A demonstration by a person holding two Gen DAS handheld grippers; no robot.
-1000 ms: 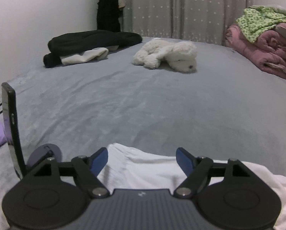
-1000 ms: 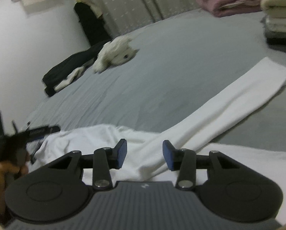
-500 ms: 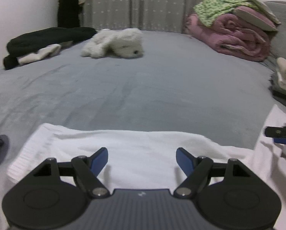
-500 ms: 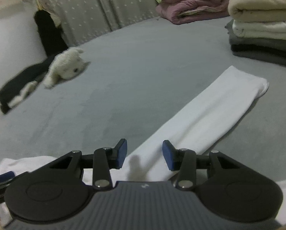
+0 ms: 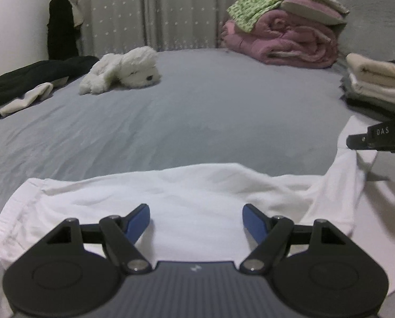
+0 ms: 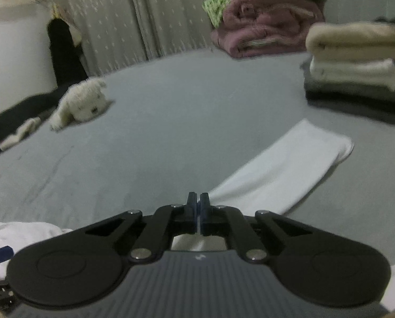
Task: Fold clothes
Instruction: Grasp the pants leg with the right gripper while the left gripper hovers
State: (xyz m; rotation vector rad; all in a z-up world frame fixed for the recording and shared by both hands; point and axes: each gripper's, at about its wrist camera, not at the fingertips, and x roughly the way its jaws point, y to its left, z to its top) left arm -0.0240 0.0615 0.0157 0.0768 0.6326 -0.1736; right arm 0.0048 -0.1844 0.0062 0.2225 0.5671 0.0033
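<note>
My left gripper hangs released, blue pads spread wide over the near edge of the white garment, a soft knit with a ribbed hem at its left end. My right gripper is clenched; in the left view it pinches the garment's raised right corner. A long flat sleeve runs far right across the smooth grey bedsheet. Farther off lie a fluffy white plush dog, a rolled pink quilt and a square stack of folded clothes.
</note>
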